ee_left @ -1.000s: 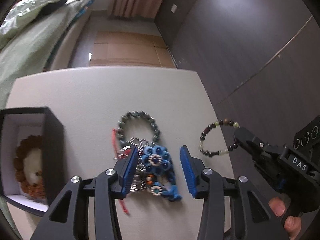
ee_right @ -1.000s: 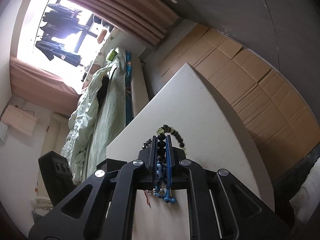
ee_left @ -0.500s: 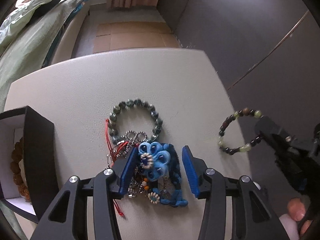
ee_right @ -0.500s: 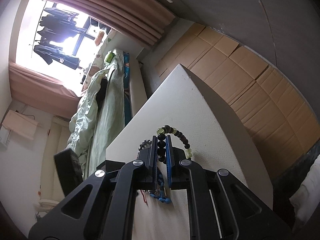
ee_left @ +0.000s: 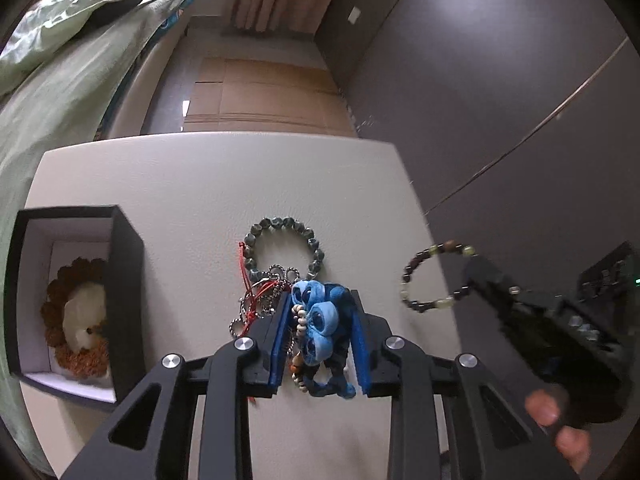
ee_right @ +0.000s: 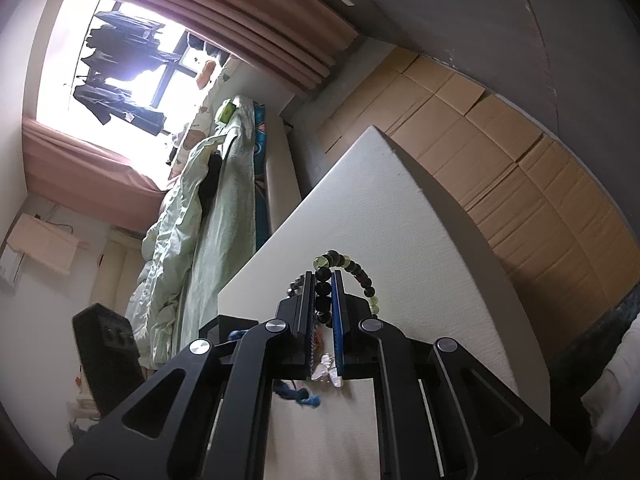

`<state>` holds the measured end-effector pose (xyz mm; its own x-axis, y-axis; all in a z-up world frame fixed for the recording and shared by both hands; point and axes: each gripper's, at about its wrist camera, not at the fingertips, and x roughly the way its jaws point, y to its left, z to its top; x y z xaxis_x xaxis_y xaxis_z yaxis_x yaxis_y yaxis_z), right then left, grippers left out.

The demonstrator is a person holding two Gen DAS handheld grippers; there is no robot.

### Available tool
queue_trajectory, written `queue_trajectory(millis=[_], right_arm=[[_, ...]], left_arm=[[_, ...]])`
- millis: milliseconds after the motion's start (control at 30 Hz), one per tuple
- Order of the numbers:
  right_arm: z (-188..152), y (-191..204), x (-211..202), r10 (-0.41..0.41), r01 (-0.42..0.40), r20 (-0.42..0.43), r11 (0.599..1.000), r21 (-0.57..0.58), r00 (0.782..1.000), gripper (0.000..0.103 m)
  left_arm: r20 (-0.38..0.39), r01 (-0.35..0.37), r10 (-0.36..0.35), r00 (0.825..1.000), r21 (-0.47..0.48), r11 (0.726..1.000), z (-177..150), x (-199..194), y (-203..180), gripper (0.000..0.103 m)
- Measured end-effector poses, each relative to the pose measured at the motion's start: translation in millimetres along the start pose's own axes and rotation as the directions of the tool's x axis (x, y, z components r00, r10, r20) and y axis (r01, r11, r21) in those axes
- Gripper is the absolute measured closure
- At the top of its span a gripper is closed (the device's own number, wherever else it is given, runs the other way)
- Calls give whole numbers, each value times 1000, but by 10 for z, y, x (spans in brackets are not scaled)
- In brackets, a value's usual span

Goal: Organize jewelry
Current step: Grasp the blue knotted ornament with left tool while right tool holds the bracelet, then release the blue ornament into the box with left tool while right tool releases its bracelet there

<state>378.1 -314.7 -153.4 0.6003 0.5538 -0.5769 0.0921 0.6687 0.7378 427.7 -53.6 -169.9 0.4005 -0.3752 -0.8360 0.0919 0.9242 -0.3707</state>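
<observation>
**Jewelry: two pieces gripped, box waiting**

Jewelry lies heaped mid-desk (ee_left: 192,176). My left gripper (ee_left: 320,332) has just been closing its jaws and now clamps the blue flower piece (ee_left: 318,320). My right gripper (ee_right: 323,292) is clenched on the dark bead bracelet (ee_left: 432,276), held clear of the desk. Next, I judge: carry both to the black box (ee_left: 120,264). The red cord (ee_left: 256,292) and chain (ee_left: 276,276) may snag.

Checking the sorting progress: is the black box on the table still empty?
No. In the left wrist view the black box already holds a brown beaded bracelet lying around a pale insert.
</observation>
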Motion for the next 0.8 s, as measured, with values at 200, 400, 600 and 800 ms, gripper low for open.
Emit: queue_trajectory(millis=[200, 400, 600, 800], right_arm=[[-40, 198, 2, 59, -58, 13, 997, -46, 998, 94], [-134, 438, 73, 111, -110, 1, 989, -99, 994, 94], [-242, 683, 189, 142, -145, -26, 978, -150, 989, 94], [-360, 890, 313, 158, -165, -54, 969, -182, 986, 94]], left_arm=[[71, 71, -67, 995, -50, 996, 20, -375, 172, 78], [172, 30, -13, 985, -92, 995, 51, -741, 415, 77], [244, -36, 77, 967, -168, 985, 51, -1015, 777, 77], [255, -70, 126, 959, -217, 974, 32, -1117, 1075, 76]])
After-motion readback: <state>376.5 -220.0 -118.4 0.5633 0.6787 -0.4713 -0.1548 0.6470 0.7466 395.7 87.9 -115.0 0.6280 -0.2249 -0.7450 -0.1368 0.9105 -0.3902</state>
